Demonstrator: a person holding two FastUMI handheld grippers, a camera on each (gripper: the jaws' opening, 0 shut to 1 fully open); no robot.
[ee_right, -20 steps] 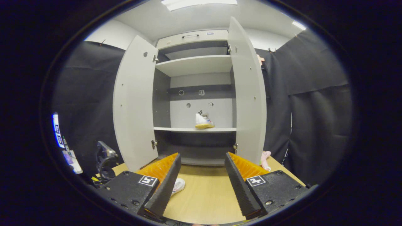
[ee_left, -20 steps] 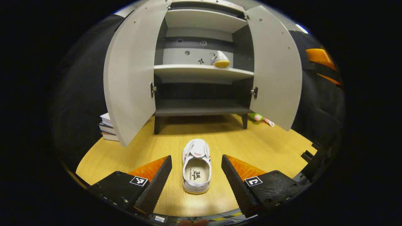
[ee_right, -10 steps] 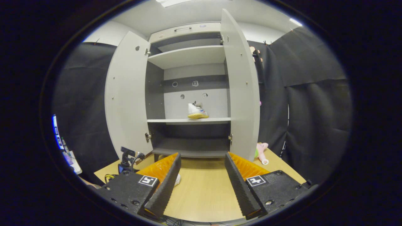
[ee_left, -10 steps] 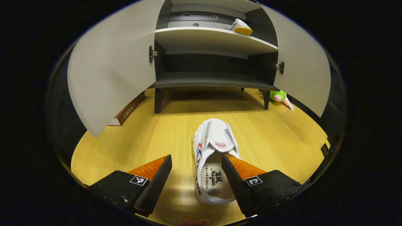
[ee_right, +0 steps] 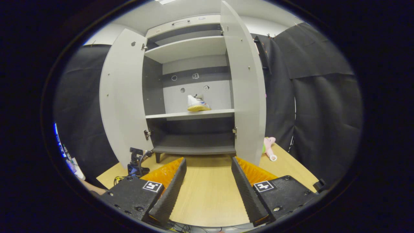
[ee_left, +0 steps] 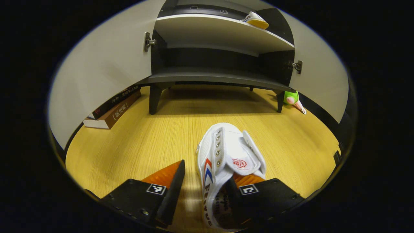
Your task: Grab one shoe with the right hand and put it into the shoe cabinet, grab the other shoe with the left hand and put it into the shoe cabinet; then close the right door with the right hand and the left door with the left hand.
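One shoe [ee_right: 198, 104] already sits on the cabinet shelf [ee_right: 190, 115] far ahead of the empty, open right tongs [ee_right: 207, 191], while the left tongs [ee_left: 202, 194], part open, straddle one wall of the second shoe [ee_left: 226, 161] on the surface [ee_left: 136, 145], both doors unclosed.

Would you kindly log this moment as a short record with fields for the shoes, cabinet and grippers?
shoe on floor: white shoe on the wooden floor, one left gripper finger inside its opening, one outside
shelved shoe: second shoe on the middle shelf
cabinet: shoe cabinet, both doors open
right gripper: right gripper open, holding nothing
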